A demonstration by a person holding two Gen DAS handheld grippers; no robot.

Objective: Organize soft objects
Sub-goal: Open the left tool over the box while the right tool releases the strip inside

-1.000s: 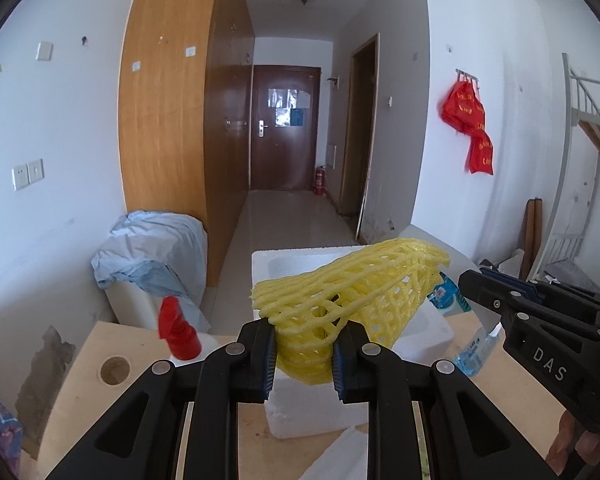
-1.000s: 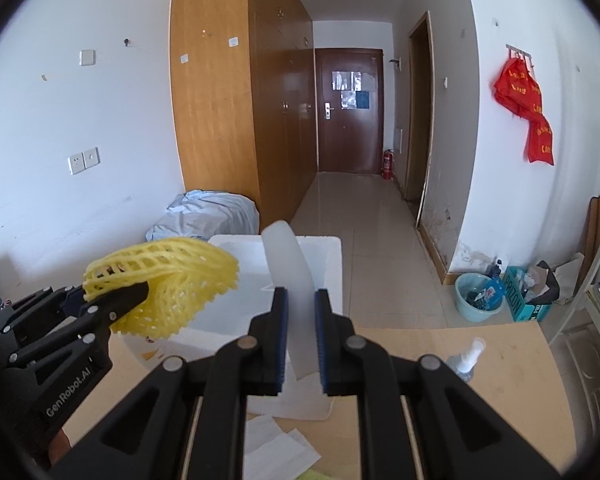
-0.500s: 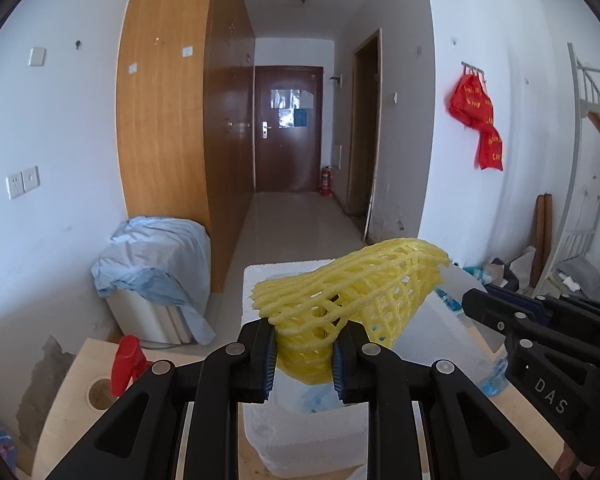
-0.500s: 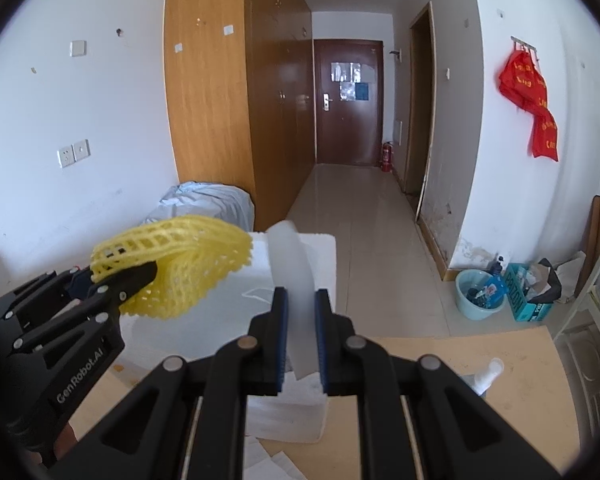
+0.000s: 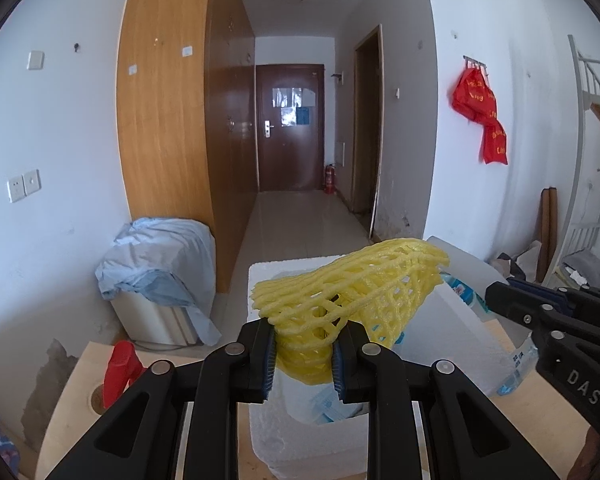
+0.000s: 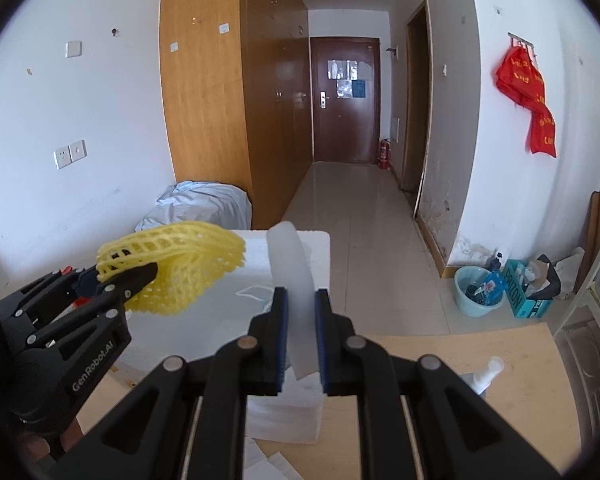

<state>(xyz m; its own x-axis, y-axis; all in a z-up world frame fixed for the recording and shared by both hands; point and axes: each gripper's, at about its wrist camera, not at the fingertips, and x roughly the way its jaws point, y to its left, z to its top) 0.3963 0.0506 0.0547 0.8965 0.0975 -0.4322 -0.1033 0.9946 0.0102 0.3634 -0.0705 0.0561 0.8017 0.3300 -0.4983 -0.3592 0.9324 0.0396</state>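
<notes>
My left gripper (image 5: 303, 354) is shut on a yellow foam net sleeve (image 5: 356, 284) and holds it over a white styrofoam box (image 5: 296, 440) on the wooden table. The sleeve also shows in the right wrist view (image 6: 176, 264), with the left gripper (image 6: 140, 276) at the left. My right gripper (image 6: 301, 336) is shut on a white foam sheet (image 6: 294, 276) that stands upright between its fingers, above the same box (image 6: 284, 408). The right gripper (image 5: 500, 300) enters the left wrist view from the right. Blue-printed packets (image 5: 328, 402) lie inside the box.
A red spray bottle (image 5: 118, 368) stands by a hole in the table (image 5: 80, 392) at the left. A clear spray bottle (image 6: 486, 372) lies on the table at the right. A cloth-covered bin (image 5: 160, 276) stands beyond the table. White sheets (image 6: 268, 464) lie in front of the box.
Both grippers have lifted and moved forward over the styrofoam box, still gripping the yellow net and the white sheet. The box's inside now shows below the left gripper.
</notes>
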